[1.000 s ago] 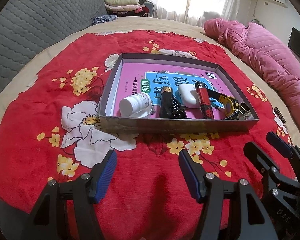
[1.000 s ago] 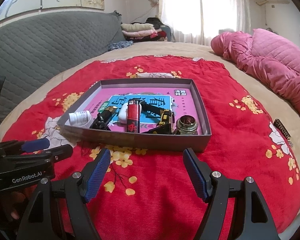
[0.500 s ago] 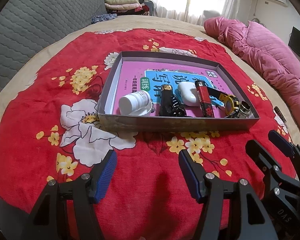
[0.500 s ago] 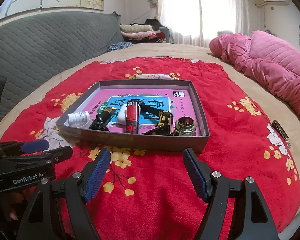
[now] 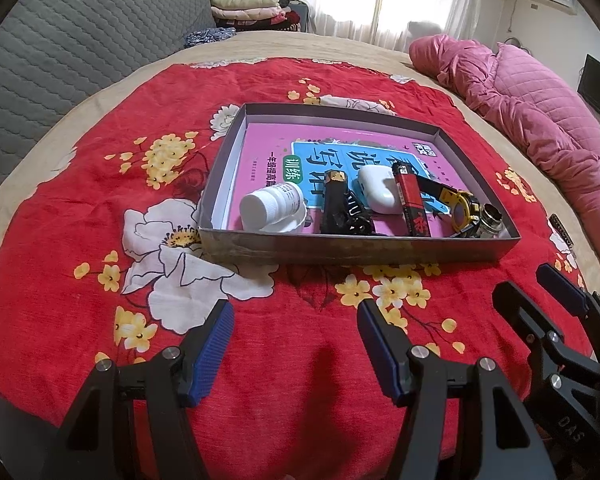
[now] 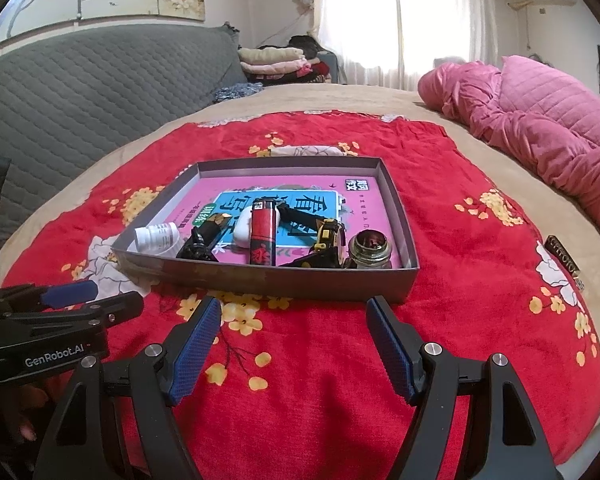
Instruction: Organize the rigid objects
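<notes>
Both sets of fingers are spread wide and grasp nothing. The left gripper point(image 5: 294, 350) and the right gripper point(image 6: 294, 346) hover side by side over the red floral blanket point(image 5: 80, 240) on the bed, just short of the near wall of the grey tray point(image 5: 360, 249).

All the rigid objects seen here lie inside that tray, crowded along its near edge on top of a pink book point(image 5: 268, 140) that lines the bottom. From left to right in the left wrist view: a white pill bottle point(image 5: 270, 206) on its side, a black folded object point(image 5: 338, 204), a white case point(image 5: 377, 189), a red lighter point(image 5: 411, 204), a yellow-and-black watch point(image 5: 462, 208) and a small glass jar point(image 6: 370, 249) in the near right corner. A small dark item point(image 6: 562, 260) lies alone on the blanket, well to the right of the tray.

The far half of the tray is bare book, so the sorting looks either finished or waiting on that stray item; I cannot tell which. If another pick is due, the right fingers are the closer pair to the stray item. A good approach would come from above with the fingers straddling its short side, since the soft blanket will give under pressure. Reaching into the tray calls for clearing the near wall first, and for taking an end piece such as the bottle or jar, where neighbours crowd least.
</notes>
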A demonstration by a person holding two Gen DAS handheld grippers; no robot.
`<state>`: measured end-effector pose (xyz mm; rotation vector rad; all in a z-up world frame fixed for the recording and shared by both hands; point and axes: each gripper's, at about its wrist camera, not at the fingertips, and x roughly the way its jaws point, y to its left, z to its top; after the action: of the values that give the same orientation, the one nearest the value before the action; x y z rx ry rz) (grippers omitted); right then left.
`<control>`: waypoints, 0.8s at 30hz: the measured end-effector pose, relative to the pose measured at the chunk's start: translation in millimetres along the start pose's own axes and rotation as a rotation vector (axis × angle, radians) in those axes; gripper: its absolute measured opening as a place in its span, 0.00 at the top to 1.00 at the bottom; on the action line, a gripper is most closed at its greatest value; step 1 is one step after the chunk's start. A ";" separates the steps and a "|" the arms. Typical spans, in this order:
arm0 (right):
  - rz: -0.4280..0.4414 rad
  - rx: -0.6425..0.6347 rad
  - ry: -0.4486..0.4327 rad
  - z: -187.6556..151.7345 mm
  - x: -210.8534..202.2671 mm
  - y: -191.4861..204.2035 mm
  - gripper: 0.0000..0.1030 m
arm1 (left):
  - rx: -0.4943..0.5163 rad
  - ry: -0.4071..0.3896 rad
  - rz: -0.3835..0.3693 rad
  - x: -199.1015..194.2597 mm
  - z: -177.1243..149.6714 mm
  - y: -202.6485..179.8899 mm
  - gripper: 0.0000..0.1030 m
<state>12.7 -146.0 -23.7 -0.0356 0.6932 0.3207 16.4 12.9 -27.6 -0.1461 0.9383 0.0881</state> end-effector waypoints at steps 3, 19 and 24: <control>0.001 -0.007 -0.001 0.1 0.3 0.9 0.26 | 0.000 0.001 0.001 0.3 0.2 0.1 0.39; 0.000 -0.008 -0.002 -0.5 0.1 1.9 0.26 | 0.000 0.007 0.017 2.0 -0.7 4.3 0.39; -0.011 -0.004 -0.009 -0.4 -0.8 -0.7 0.26 | -0.007 0.013 0.027 3.8 -0.3 6.2 0.39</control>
<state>12.1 -146.9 -23.5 -0.0419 0.6834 0.3117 17.5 19.0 -31.4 -0.1404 0.9528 0.1149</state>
